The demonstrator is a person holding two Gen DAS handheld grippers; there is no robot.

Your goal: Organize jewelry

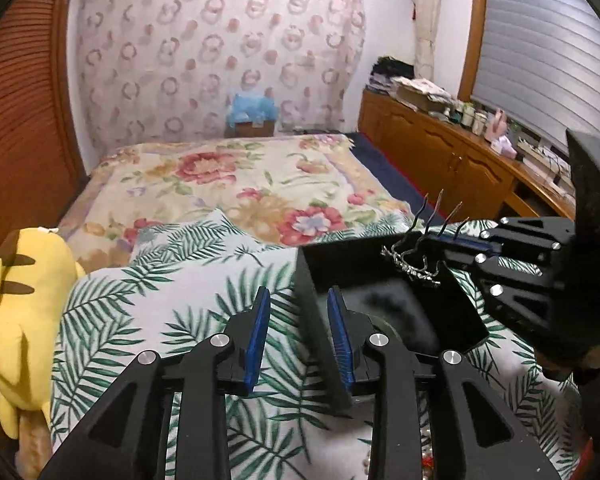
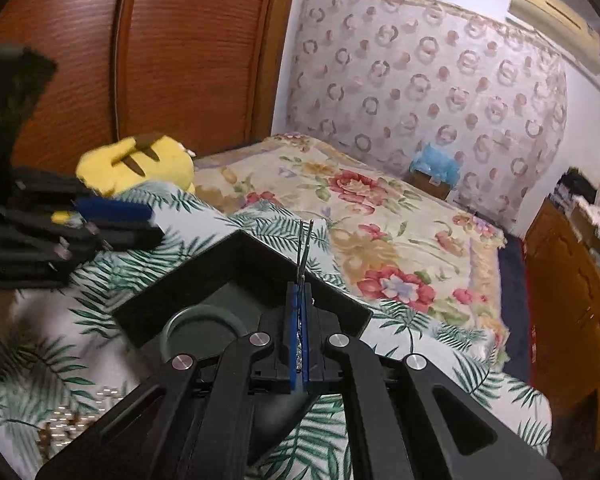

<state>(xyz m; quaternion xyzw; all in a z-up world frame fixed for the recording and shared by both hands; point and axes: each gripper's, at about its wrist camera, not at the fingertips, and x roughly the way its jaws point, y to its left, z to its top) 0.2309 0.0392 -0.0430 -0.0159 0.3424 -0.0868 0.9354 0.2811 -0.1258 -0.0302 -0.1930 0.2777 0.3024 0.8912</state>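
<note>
A silver hair comb [image 1: 414, 258] with wavy prongs and a sparkly band is pinched between the closed blue fingers [image 2: 293, 344] of the right gripper [image 2: 299, 320]. It hangs over the far right corner of a black tray [image 1: 440, 312] that sits on a palm-leaf cloth [image 1: 172, 304] spread over the bed [image 1: 228, 184]. In the right wrist view only two thin prongs [image 2: 305, 248] stick out past the fingertips, and a little of the sparkly band shows between the pads; the rest is hidden.

The left gripper [image 1: 300, 322] hangs at the tray's near left edge with its fingers spread apart and nothing between them; one finger [image 1: 342, 336] is over the tray, the other over the cloth. In the right wrist view it is blurred and partly cut off at the left edge.

A dark round dish [image 2: 204, 328] lies in the tray, half covered by the right gripper. Pearl beads [image 2: 80, 412] lie on the cloth near the tray, blurred and cut off.

A yellow plush [image 1: 16, 312] lies at the bed's left side, partly cut off. The wooden bench [image 1: 460, 148] along the window carries small items too small to make out. No writing or brand can be read anywhere.
</note>
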